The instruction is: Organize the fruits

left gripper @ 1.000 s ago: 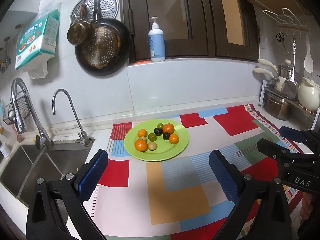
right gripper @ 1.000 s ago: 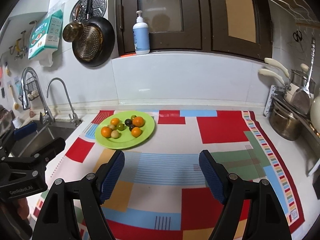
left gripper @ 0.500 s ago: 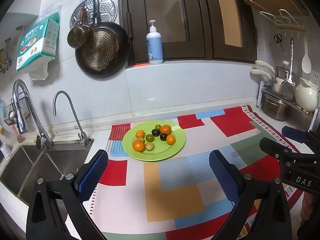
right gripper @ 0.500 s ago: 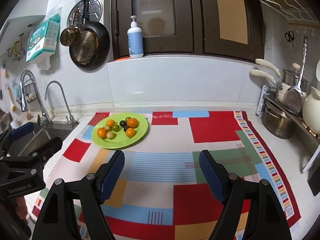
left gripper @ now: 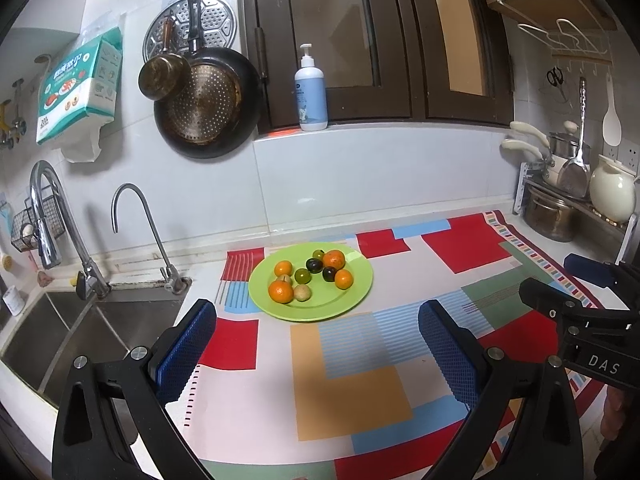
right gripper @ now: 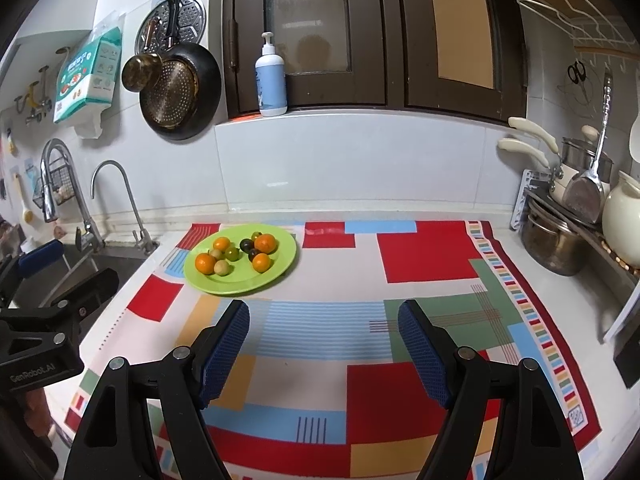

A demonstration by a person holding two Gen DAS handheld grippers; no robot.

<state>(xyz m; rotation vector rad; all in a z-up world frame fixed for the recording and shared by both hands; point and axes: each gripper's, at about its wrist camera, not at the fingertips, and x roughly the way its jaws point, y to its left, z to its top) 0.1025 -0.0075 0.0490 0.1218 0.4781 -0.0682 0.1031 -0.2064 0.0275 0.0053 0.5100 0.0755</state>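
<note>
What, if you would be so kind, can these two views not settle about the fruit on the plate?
- Left wrist view: the pale fruit behind the front orange on the green plate is mostly hidden.
- Right wrist view: the two dark fruits are too small to identify.
- Neither view shows where the fruit should go.

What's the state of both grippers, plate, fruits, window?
left gripper: open, empty, above the mat
right gripper: open, empty, above the mat
green plate: flat on the mat, holding the fruits
fruits: all on the plate, clustered, unsorted
window: shut
</note>
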